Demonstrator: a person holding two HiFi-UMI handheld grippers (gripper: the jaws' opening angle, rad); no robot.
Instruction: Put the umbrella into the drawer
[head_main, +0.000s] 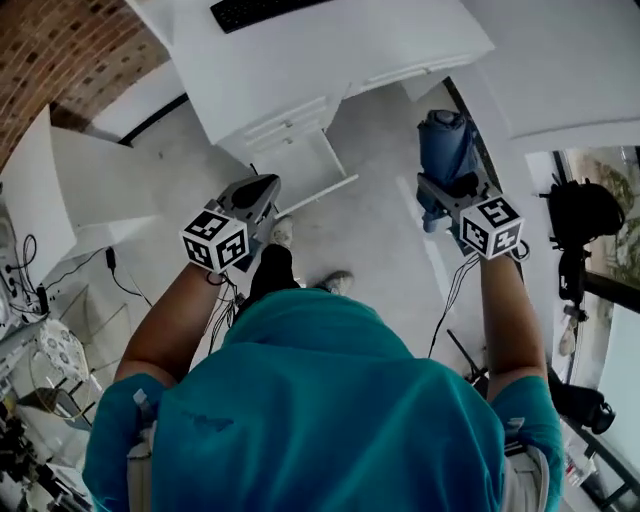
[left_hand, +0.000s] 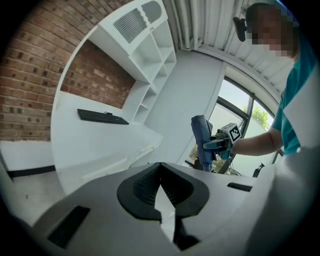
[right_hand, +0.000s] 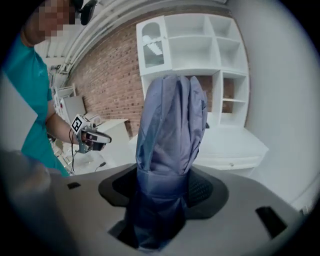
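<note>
A folded blue umbrella (head_main: 445, 140) stands upright in my right gripper (head_main: 442, 188), which is shut on its lower part. In the right gripper view the umbrella (right_hand: 172, 125) fills the middle and hides the gap of the right gripper (right_hand: 165, 187). My left gripper (head_main: 267, 186) is held out to the left of it, shut with nothing in it; its pads (left_hand: 145, 187) meet at the tips. The white desk (head_main: 300, 60) ahead has drawer fronts (head_main: 290, 118), and a white panel (head_main: 305, 172) sticks out below them. From the left gripper view the umbrella (left_hand: 200, 135) shows at the right.
A black keyboard (head_main: 255, 10) lies on the desk. A brick wall (head_main: 70, 50) and cables (head_main: 110, 265) are at the left. Black equipment on a stand (head_main: 580, 215) is by the window at the right. White shelves (right_hand: 200, 50) rise above the desk. The person's feet (head_main: 275, 265) are on the grey floor.
</note>
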